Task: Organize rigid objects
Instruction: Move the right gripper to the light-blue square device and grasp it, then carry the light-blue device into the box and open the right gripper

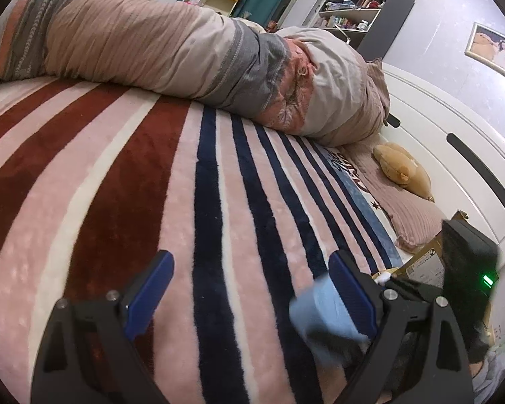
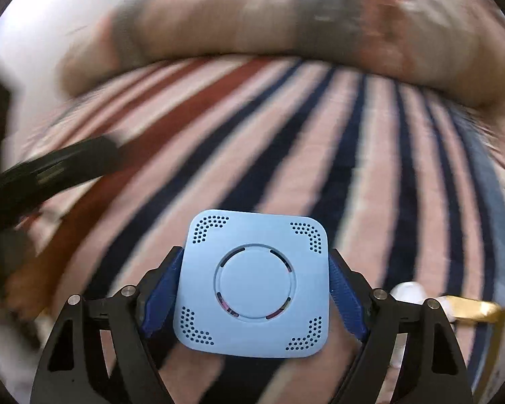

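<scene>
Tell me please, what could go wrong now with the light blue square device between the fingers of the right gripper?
1. The right gripper holds the blue device only by its smooth side edges, so it may slip out.
2. The striped blanket below is soft and uneven; the device could settle tilted if set down there.
3. The open left gripper is very near; in the left wrist view the device sits right beside one of its fingers, so they might collide.

One light-blue square box, one striped blanket, one rolled quilt, one plush toy, one shelf unit, one framed picture, two tongs: left, right.
</scene>
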`<state>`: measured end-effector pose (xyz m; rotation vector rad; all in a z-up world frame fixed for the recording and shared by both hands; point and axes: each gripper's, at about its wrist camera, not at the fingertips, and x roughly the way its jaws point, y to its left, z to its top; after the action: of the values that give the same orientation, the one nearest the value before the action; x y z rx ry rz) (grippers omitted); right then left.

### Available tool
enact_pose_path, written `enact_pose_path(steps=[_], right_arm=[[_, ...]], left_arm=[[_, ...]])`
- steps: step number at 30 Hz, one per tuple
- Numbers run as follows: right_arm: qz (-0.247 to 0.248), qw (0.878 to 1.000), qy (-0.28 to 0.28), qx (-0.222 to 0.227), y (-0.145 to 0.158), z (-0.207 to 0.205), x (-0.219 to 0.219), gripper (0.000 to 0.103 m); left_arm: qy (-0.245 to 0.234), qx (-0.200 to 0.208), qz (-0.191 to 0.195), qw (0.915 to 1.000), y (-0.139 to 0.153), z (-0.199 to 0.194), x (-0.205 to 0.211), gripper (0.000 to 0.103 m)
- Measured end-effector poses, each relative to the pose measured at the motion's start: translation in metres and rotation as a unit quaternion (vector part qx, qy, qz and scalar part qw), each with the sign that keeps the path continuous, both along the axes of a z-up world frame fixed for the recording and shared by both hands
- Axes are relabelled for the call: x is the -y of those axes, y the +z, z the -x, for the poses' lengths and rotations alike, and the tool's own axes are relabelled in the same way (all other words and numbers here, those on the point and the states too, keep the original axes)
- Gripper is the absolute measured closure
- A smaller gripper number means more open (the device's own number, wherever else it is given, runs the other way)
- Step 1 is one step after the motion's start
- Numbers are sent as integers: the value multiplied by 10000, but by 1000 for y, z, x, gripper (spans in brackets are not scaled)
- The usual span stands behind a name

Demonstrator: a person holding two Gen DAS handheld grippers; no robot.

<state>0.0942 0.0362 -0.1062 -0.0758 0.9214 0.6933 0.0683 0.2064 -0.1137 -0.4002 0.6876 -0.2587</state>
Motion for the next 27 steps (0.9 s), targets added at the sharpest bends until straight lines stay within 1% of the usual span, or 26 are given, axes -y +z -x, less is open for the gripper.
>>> enact_pose_path(steps=[1,3,6,7,10,12,14,17,19,21,23,26,27], right_arm=[[-47,9996,283,-67,2,6,-1,24],[-10,9989,456,-87,5,16,0,24],[292,9990,324,52,6,25,4,24],[294,9991,311,53,6,26,4,24],[220,9989,402,-140,4,25,2,23],[467,9978,458,-80,1,22,-5,23],[610,9969,500,-27,-3,23,-13,23],[581,9974,434,-62,-8,16,-20,23],[576,9976,385,32,-6,16,-20,24],[632,9969,412,233,-2,20,-20,24],[579,9965,400,448,7,27,-13,24],[162,9968,310,716,31,37,8,24],[39,9961,278,835,41,41,17,24]], left_arm=[[-16,5,1,10000,0,0,-1,11],[-31,15,-13,10000,0,0,0,11],[-60,-26,-13,10000,-2,-2,1,11],[-69,-54,-22,10000,-2,-3,2,11],[-92,-103,-68,9999,-4,-4,4,11],[-91,-130,-56,9999,-5,-5,5,11],[-83,-159,-40,9998,-6,-6,5,11],[-68,-204,-38,9998,-8,-6,5,11],[-129,-247,57,9996,-7,-6,4,12],[-353,-188,265,9988,-3,-4,8,12],[-573,-87,327,9978,2,-1,15,12],[-1043,43,320,9940,17,8,39,12],[-1250,144,363,9914,25,13,49,12]])
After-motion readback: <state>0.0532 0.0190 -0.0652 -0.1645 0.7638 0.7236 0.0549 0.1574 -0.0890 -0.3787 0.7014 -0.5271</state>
